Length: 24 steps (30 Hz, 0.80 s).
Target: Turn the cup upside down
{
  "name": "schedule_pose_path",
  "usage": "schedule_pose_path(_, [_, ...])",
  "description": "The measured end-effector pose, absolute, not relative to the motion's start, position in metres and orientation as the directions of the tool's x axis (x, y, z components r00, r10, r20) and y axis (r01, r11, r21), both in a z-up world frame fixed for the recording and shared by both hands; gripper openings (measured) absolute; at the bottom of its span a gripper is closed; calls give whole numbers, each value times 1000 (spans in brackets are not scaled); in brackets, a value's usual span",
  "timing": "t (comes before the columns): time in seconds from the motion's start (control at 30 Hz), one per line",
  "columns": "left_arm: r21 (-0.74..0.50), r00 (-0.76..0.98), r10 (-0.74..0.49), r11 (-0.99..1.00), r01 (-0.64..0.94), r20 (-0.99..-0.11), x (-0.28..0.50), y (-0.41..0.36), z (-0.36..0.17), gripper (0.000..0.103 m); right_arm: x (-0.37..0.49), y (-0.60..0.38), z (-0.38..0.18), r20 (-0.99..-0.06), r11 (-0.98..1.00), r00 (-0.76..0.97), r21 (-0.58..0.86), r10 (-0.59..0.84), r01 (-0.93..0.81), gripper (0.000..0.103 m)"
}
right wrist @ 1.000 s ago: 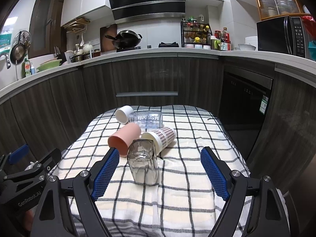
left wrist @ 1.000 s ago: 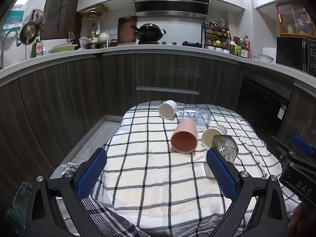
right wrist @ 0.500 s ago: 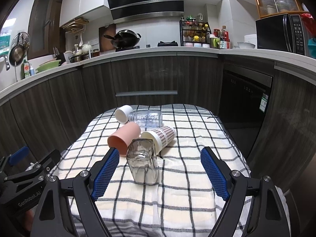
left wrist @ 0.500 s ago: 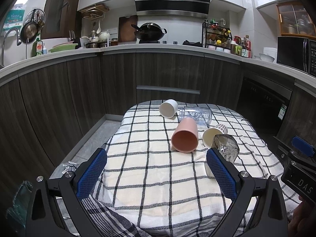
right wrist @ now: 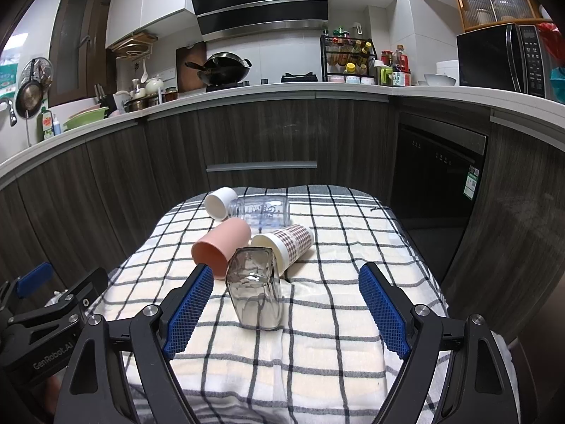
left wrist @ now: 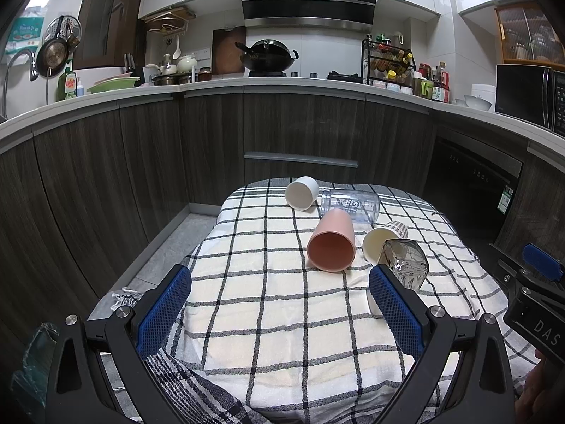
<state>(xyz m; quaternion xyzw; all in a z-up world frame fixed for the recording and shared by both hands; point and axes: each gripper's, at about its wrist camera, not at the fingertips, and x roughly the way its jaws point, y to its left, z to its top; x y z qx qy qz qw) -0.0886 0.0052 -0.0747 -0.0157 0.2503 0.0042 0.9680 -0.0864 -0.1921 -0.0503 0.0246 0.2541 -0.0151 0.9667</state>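
Several cups are on a checked cloth [left wrist: 268, 304] [right wrist: 339, 321]. A grey glass tumbler [right wrist: 255, 289] [left wrist: 406, 263] stands upside down nearest me. Behind it lie a pink cup [left wrist: 332, 245] [right wrist: 220, 243], a plaid paper cup [right wrist: 287, 243] [left wrist: 383, 242], a clear glass [right wrist: 261, 210] [left wrist: 351, 205] and a white cup [left wrist: 302, 192] [right wrist: 220, 203]. My left gripper [left wrist: 279, 304] is open and empty at the cloth's near edge. My right gripper [right wrist: 286, 307] is open and empty, its jaws on either side of the tumbler without touching it.
The small table is ringed by dark wood cabinets [left wrist: 212, 148] and a white counter [right wrist: 317, 88] with a wok, spice rack and microwave [right wrist: 501, 58]. A dishwasher [right wrist: 438, 173] is at the right. Floor shows at the left of the table [left wrist: 169, 247].
Both grippers drifted very slightly; the view shifts a little. The cups have not moved and both jaws stay open.
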Motion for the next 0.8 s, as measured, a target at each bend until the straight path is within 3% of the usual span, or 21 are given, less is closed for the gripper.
schedule_pose_path(0.8, [-27, 872, 1, 1000, -16, -490, -89, 4, -78, 103, -86, -194, -51, -493, 998, 870, 43, -17, 44, 84])
